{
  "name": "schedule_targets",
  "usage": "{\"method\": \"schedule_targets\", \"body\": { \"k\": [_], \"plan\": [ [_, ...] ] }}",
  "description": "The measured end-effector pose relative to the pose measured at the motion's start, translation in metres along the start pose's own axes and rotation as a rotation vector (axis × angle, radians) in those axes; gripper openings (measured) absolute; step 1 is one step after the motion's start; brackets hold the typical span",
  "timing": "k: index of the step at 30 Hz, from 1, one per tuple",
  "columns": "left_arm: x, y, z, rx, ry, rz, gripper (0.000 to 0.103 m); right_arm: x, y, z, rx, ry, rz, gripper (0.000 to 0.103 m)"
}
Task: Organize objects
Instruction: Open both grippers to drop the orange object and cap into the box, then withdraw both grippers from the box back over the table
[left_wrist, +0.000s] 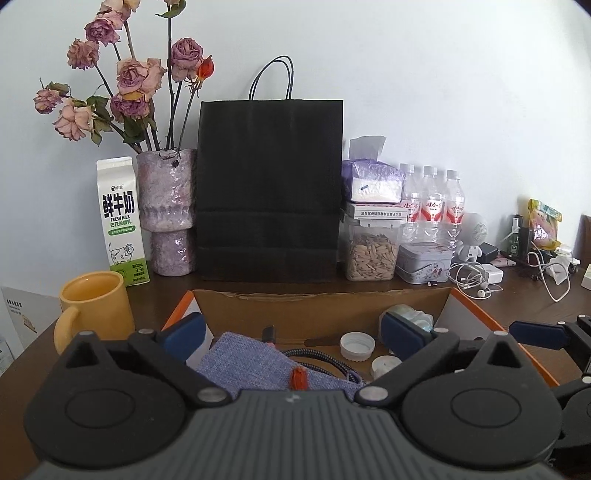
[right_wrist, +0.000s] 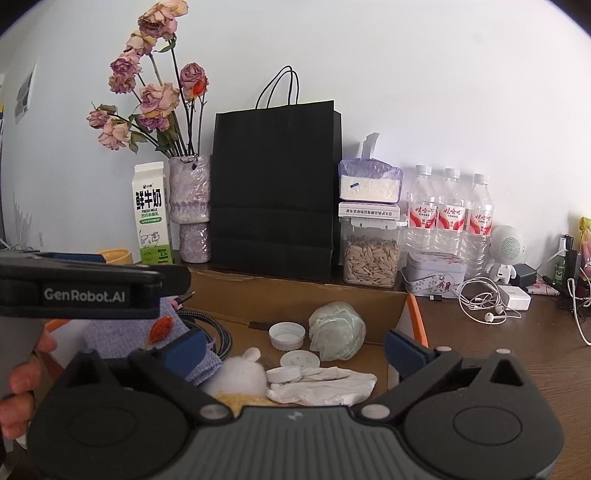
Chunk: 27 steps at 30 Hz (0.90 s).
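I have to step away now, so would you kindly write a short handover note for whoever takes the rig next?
Left tongs: open, empty, over the cardboard box.
Right tongs: open, empty, over the same box.
In the box: blue cloth pouch, braided cable, white caps, green-white bundle, crumpled white tissue, white fluffy toy.
On the table outside it: yellow mug, milk carton, earphones.
Done: several items boxed.
Left: the loose table items, probably.
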<state>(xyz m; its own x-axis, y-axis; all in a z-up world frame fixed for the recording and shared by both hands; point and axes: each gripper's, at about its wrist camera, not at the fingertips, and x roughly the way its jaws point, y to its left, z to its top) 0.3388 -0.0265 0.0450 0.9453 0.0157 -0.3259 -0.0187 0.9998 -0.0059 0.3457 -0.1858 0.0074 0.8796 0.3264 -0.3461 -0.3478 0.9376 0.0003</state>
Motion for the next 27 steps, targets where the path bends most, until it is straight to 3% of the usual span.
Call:
{"method": "schedule_targets", "body": {
  "k": [12, 27],
  "plan": [
    [-0.003, -0.002, -0.003, 0.003, 0.014, -0.030, 0.103, -0.003, 0.001, 0.001, -0.004, 0.001, -0.007, 0.103],
    [-0.031, 0.009, -0.008, 0.000, -0.011, -0.011, 0.103, -0.027, 0.008, -0.001, -0.041, -0.016, 0.009, 0.103]
  ]
}}
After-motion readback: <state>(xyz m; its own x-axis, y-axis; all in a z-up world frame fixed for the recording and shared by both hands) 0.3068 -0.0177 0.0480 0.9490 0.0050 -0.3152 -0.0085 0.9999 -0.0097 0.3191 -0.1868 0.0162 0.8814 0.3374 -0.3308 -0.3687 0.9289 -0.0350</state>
